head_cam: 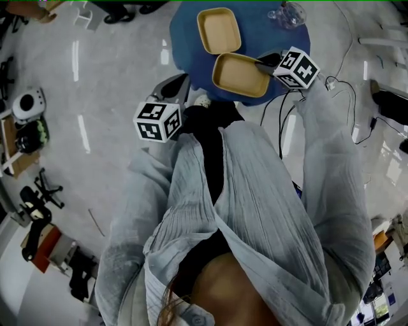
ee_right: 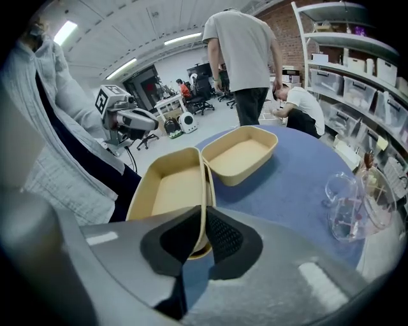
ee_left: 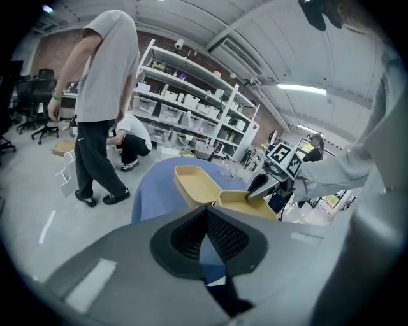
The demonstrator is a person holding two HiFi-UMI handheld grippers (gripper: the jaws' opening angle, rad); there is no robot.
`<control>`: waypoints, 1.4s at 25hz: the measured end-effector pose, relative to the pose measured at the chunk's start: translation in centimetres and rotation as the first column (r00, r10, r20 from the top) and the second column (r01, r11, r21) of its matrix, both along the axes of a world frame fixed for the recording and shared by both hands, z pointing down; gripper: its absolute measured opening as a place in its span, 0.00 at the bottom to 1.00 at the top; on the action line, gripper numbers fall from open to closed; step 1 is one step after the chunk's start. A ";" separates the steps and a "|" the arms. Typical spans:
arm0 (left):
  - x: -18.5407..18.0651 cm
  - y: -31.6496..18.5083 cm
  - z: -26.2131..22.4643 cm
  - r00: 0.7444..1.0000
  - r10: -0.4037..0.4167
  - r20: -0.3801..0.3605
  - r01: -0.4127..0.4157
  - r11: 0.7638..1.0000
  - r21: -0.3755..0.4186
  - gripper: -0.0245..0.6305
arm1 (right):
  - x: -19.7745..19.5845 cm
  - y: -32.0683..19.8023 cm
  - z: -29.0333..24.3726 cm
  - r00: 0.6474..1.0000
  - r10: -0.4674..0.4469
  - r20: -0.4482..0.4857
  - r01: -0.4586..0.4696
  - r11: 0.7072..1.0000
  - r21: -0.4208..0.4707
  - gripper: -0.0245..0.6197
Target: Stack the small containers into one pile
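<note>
Two tan containers are at a round blue table (head_cam: 185, 38). The farther container (head_cam: 218, 30) (ee_right: 240, 153) (ee_left: 194, 184) rests on the cloth. The nearer container (head_cam: 240, 74) (ee_right: 172, 188) (ee_left: 245, 205) sits by the table's near edge, its corner next to the other. My right gripper (head_cam: 268, 62) (ee_right: 205, 219) is shut on its side wall; whether it rests on the table I cannot tell. My left gripper (head_cam: 182, 86) (ee_left: 205, 216) hovers off the table's near-left edge, shut, with nothing between its pads.
Clear glassware (head_cam: 287, 13) (ee_right: 354, 204) stands on the table's far right. A person (ee_right: 245, 51) stands beyond the table and another (ee_right: 303, 108) crouches by white shelves (ee_right: 357, 70). Cables (head_cam: 344, 95) trail over the floor at the right.
</note>
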State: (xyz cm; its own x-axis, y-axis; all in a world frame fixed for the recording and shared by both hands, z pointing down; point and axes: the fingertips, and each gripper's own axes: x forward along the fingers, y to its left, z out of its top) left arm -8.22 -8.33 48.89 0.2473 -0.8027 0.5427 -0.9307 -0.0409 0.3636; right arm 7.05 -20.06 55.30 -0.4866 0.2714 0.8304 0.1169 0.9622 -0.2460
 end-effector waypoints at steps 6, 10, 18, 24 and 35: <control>0.0 0.4 0.4 1.000 -0.001 0.002 0.001 1.000 -0.013 0.05 | 0.3 0.0 0.7 1.000 0.006 -0.007 -0.006 1.000 0.015 0.07; 0.1 0.4 0.3 1.000 0.007 -0.001 -0.007 1.000 -0.011 0.05 | -0.1 0.3 1.1 1.000 0.003 -0.009 -0.003 0.998 0.059 0.08; 0.0 0.2 0.1 1.000 0.021 -0.002 -0.021 1.000 -0.001 0.05 | -0.6 0.8 1.0 0.999 0.033 0.012 -0.033 0.997 0.070 0.34; -0.1 -0.2 0.3 1.000 0.031 -0.003 -0.031 1.000 0.003 0.05 | -0.6 0.4 1.1 0.996 0.092 0.022 -0.094 0.991 0.097 0.63; -0.7 -1.3 0.0 0.999 0.035 -0.012 -0.035 0.999 0.031 0.05 | -2.5 -1.9 -2.7 0.810 0.547 0.211 -0.527 0.837 -0.147 0.72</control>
State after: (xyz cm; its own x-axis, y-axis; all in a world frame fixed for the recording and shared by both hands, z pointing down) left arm -8.95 -9.64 48.92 0.2821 -0.8095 0.5149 -0.9238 -0.0844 0.3734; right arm 4.55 -21.97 52.60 -0.7507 -0.0332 0.6598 -0.3496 0.8674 -0.3541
